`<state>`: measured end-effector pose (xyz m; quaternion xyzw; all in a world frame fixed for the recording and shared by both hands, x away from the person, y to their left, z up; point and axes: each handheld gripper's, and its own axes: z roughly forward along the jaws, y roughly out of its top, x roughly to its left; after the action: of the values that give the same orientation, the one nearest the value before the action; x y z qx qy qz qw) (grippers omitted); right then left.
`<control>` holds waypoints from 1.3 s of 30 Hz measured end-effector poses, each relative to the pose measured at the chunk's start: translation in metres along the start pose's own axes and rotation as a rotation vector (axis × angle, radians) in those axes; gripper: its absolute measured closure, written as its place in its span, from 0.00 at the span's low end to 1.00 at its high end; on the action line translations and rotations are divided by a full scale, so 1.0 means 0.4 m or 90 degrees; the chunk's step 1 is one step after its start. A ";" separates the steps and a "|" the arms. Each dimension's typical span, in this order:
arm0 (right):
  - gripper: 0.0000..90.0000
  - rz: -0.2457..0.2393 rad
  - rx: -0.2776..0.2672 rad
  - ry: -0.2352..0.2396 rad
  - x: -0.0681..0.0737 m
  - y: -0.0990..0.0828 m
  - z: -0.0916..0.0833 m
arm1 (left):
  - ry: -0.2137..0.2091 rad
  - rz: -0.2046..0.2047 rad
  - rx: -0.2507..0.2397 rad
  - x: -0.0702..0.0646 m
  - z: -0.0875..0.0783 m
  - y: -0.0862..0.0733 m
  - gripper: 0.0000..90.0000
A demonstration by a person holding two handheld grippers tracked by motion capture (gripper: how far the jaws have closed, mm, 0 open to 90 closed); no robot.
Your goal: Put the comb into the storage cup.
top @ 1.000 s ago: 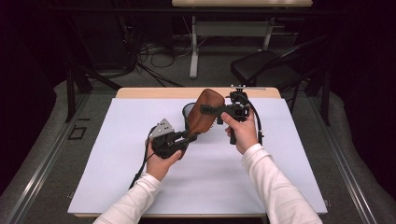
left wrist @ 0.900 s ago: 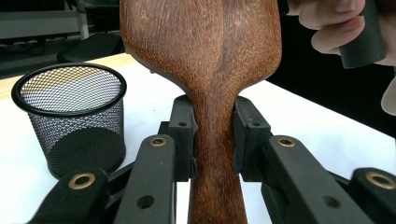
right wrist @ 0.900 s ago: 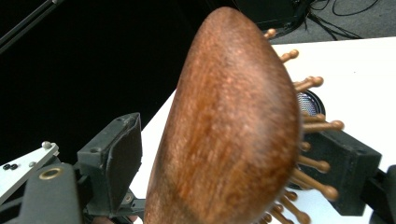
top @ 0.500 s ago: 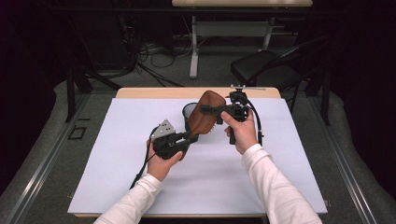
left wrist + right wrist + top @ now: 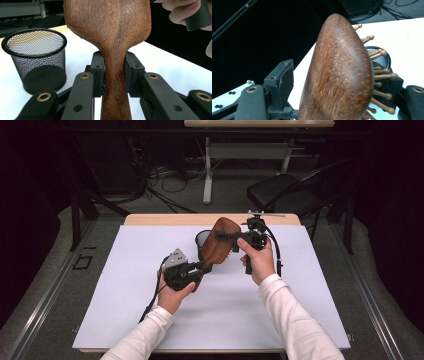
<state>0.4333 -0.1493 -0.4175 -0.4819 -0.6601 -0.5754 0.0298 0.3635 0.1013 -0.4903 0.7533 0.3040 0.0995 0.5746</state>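
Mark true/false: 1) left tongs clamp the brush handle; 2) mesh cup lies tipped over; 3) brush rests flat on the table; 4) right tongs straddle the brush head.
1) True: the left tongs pinch the wooden hairbrush at its handle.
2) False: the mesh cup stands upright, mouth up.
3) False: the hairbrush is held above the white table.
4) True: the right tongs have been closing around the head; the left pad stands clear.

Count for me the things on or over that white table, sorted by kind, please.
Wooden hairbrush: 1
Black mesh cup: 1
Hand-held grippers: 2, the left gripper and the right gripper
Total: 4
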 end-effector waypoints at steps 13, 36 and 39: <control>0.37 0.021 -0.009 0.010 -0.011 -0.002 -0.003 | -0.004 -0.002 0.002 0.003 0.003 -0.003 0.81; 0.50 0.040 -0.008 0.024 -0.029 -0.008 -0.006 | 0.004 0.006 0.022 0.013 0.011 -0.013 0.81; 0.51 0.041 -0.008 0.024 -0.027 -0.009 -0.005 | 0.005 0.007 0.023 0.013 0.011 -0.013 0.81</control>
<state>0.4356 -0.1568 -0.4260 -0.4921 -0.6398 -0.5875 0.0581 0.3680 0.1014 -0.4975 0.7650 0.3036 0.1001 0.5590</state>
